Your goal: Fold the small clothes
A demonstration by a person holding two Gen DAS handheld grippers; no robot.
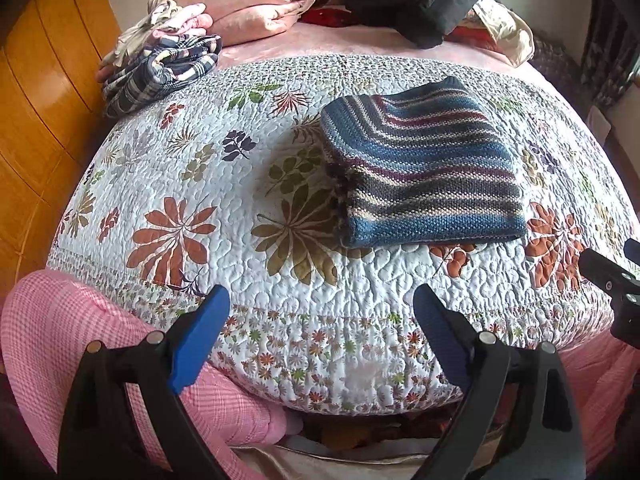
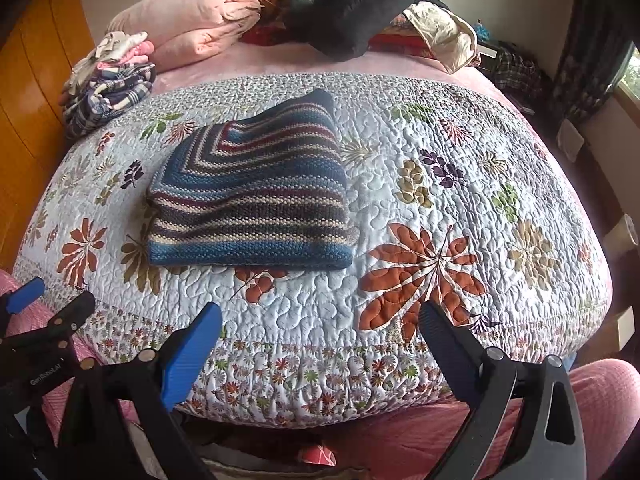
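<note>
From your left wrist camera, the left hand-held gripper [image 1: 320, 312] stands wide open and empty above the near edge of the bed's floral quilt [image 1: 200, 184]. The striped knit garment [image 1: 420, 168] lies folded flat on the quilt at about one o'clock, well apart from your fingers. A heap of unfolded small clothes [image 1: 160, 64] waits at eleven o'clock, near the wooden wall.

From your right wrist camera, the right hand-held gripper [image 2: 320, 320] is likewise spread open, holding nothing. Here the striped knit garment [image 2: 248, 192] sits at eleven o'clock and looks finished, its edges squared.

This piece seems done, so you are between items. Next you would likely reach to the far left heap and draw one garment onto bare quilt.
</note>
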